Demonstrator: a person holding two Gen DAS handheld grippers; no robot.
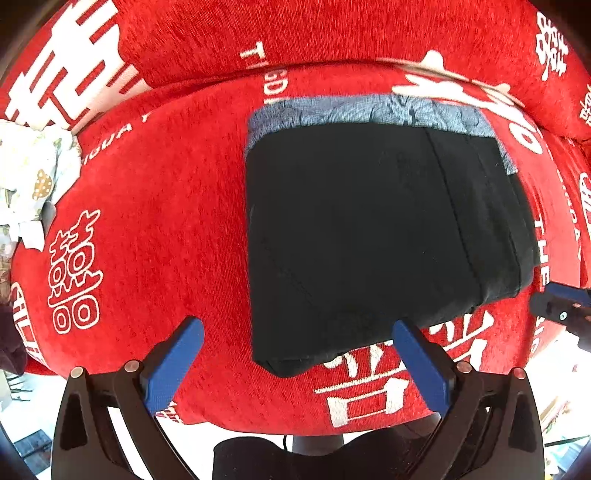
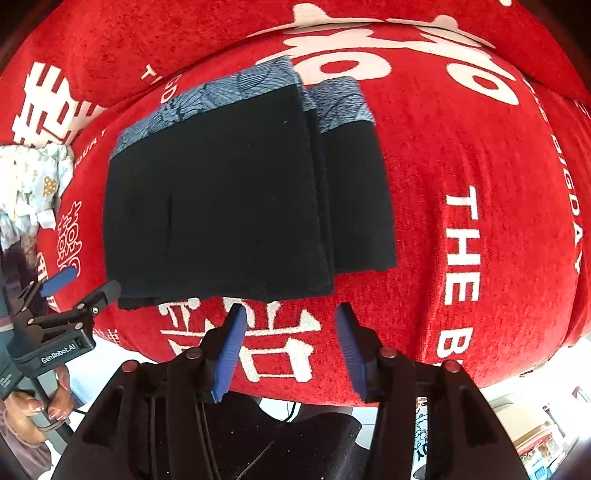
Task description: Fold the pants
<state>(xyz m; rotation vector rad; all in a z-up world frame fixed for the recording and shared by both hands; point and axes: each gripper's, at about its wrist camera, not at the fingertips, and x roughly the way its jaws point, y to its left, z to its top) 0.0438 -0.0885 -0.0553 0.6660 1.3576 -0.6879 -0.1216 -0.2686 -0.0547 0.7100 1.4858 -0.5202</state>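
Note:
Black pants (image 1: 369,229) with a blue-grey patterned waistband (image 1: 369,110) lie folded into a flat stack on the red cushion (image 1: 147,206). In the right wrist view the pants (image 2: 221,199) show a top layer over a narrower lower layer at the right. My left gripper (image 1: 297,328) is open and empty, just short of the pants' near edge. My right gripper (image 2: 291,314) is open and empty, just off the near edge of the stack. The left gripper also shows in the right wrist view (image 2: 85,280), at the pants' left corner. One finger of the right gripper shows at the right edge of the left wrist view (image 1: 561,306).
The red cushion carries white characters and lettering, with a red backrest (image 1: 332,33) behind it. A pale patterned cloth (image 1: 33,177) lies at the cushion's left end, also in the right wrist view (image 2: 33,177). The cushion's front edge (image 2: 295,395) drops to a light floor.

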